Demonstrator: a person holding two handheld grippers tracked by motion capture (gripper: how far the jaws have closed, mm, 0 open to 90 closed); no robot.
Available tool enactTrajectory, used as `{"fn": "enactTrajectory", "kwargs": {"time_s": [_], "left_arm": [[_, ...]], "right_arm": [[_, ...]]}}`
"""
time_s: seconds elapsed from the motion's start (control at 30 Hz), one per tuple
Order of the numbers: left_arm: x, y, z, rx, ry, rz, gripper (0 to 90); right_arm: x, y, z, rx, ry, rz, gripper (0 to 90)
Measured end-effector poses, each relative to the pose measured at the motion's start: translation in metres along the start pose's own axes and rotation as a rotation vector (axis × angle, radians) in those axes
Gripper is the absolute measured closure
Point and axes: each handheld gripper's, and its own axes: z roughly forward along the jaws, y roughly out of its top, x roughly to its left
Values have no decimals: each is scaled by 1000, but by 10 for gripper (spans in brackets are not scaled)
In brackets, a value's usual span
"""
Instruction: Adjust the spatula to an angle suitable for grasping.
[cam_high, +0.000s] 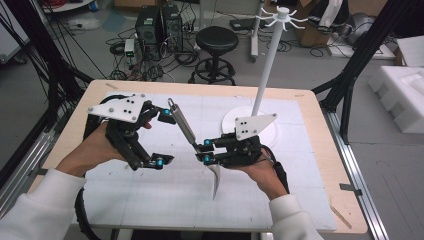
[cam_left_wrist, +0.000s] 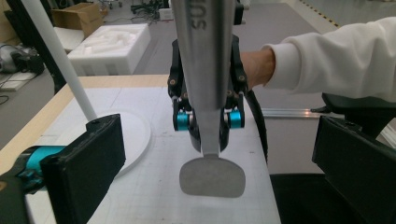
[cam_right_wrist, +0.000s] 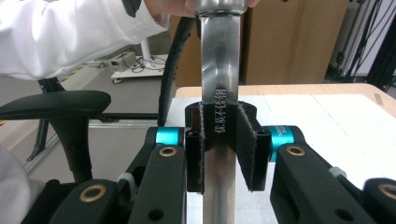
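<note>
Your right gripper (cam_high: 205, 151) is clamped mid-handle on the spatula (cam_high: 186, 126); its handle end angles up toward your wide-open, empty left gripper (cam_high: 166, 137).

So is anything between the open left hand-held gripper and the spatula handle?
Nothing visible: the left hand-held gripper faces the spatula across open air, and the right hand-held gripper clamps it lower down the handle.

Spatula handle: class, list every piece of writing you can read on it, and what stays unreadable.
"SU", cut off by the frame: large dark letters on the steel spatula.
Stamped characters on the spatula at the right gripper: too blurred to read.
Print on that gripper's teal sleeve: too small.
</note>
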Motion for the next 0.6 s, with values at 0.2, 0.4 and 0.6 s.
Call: {"fn": "enactTrajectory", "kwargs": {"time_s": [0.2, 0.4, 0.6], "left_arm": [[3, 3, 6, -25, -31, 11, 94], [5, 6, 9, -50, -63, 11, 172], [6, 10, 13, -63, -106, 24, 319]], "right_arm": [[1, 1, 1, -5, 12, -6, 749], [2, 1, 0, -19, 29, -11, 749], [2, 1, 2, -19, 40, -18, 750]]}}
